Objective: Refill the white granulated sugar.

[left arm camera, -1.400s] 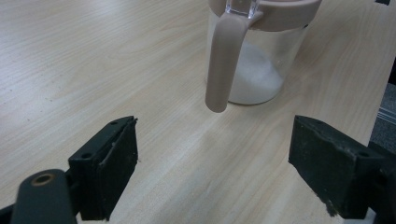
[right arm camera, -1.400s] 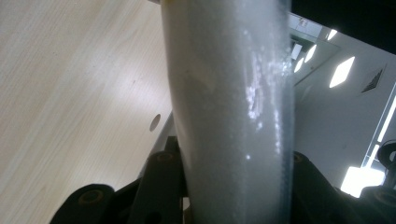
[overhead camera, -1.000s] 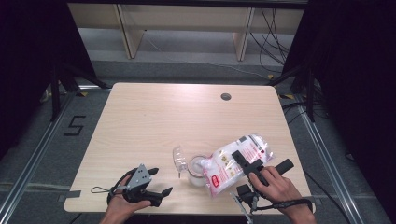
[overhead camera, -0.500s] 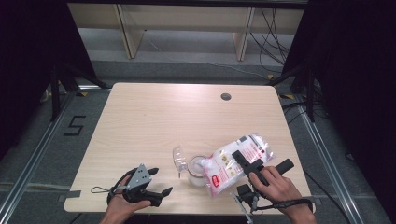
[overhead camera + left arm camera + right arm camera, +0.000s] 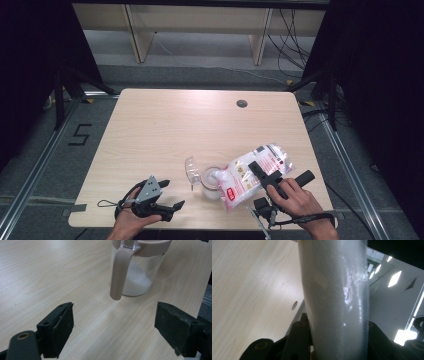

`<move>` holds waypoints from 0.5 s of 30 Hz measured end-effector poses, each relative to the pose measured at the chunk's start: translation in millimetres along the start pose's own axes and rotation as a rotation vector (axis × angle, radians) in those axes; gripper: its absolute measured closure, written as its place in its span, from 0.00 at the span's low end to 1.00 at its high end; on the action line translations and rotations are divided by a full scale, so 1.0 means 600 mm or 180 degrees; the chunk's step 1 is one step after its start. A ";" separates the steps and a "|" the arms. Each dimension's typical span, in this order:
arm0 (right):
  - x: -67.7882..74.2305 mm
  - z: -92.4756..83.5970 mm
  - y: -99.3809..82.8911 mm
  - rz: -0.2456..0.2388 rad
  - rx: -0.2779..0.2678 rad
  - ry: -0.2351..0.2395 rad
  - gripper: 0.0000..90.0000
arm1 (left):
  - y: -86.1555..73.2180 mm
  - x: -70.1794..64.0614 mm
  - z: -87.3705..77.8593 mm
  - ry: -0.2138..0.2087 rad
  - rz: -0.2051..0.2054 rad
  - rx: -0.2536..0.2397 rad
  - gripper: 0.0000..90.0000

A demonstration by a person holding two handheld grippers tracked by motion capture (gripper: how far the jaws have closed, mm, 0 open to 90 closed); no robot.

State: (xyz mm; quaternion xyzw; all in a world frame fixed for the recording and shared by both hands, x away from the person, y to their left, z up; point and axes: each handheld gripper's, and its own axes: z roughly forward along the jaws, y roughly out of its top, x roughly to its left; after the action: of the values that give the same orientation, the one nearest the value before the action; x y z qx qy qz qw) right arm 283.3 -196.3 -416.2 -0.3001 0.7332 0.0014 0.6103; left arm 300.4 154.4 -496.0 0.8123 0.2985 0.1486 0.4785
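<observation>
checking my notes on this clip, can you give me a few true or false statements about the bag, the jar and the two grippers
1. The right gripper is clamped on the bag of white grains. True.
2. The bag lies flat on the table, away from the jar. False: it is held tilted, its lower end over the mouth of the jar.
3. The left gripper has its jaws spread with nothing between them. True.
4. The jar is empty. False: the left gripper view shows white grains at its bottom.
5. The jar's clear lid is flipped open. True.
6. The left gripper holds the jar's handle. False: the handle hangs free ahead of its jaws.
</observation>
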 end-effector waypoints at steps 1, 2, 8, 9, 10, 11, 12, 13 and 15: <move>-0.001 0.000 0.000 -0.0006 0.0003 0.0018 0.81 | 0.000 0.000 0.000 0.0000 -0.0002 -0.0001 0.17; 0.001 -0.002 0.000 0.0044 0.0040 0.0021 0.81 | 0.000 0.000 0.000 0.0001 -0.0001 0.0000 0.17; -0.002 -0.001 -0.002 -0.0021 0.0025 0.0032 0.81 | 0.000 0.000 0.000 -0.0002 -0.0001 0.0001 0.17; -0.001 -0.001 -0.002 -0.0012 0.0020 0.0019 0.81 | 0.000 0.000 0.000 -0.0005 -0.0002 -0.0010 0.17; 0.000 -0.001 -0.002 -0.0010 0.0020 0.0020 0.81 | 0.000 0.000 0.000 -0.0007 -0.0003 -0.0002 0.17; -0.001 -0.001 -0.001 -0.0020 0.0024 0.0040 0.81 | 0.000 -0.001 -0.001 0.0011 -0.0002 0.0006 0.17; -0.001 -0.001 -0.001 -0.0025 0.0021 0.0038 0.81 | 0.000 0.000 0.000 -0.0011 -0.0004 -0.0010 0.17; -0.001 -0.001 -0.001 -0.0023 0.0024 0.0036 0.81 | -0.001 -0.001 0.000 -0.0003 -0.0010 -0.0002 0.17; -0.002 -0.002 -0.001 -0.0029 0.0028 0.0037 0.81 | -0.001 0.000 0.000 -0.0012 -0.0009 -0.0015 0.17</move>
State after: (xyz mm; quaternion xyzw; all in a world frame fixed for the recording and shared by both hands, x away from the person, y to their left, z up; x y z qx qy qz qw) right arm 282.8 -196.8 -414.9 -0.3008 0.7353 -0.0064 0.6073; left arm 300.1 154.3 -496.5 0.8111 0.2985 0.1470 0.4811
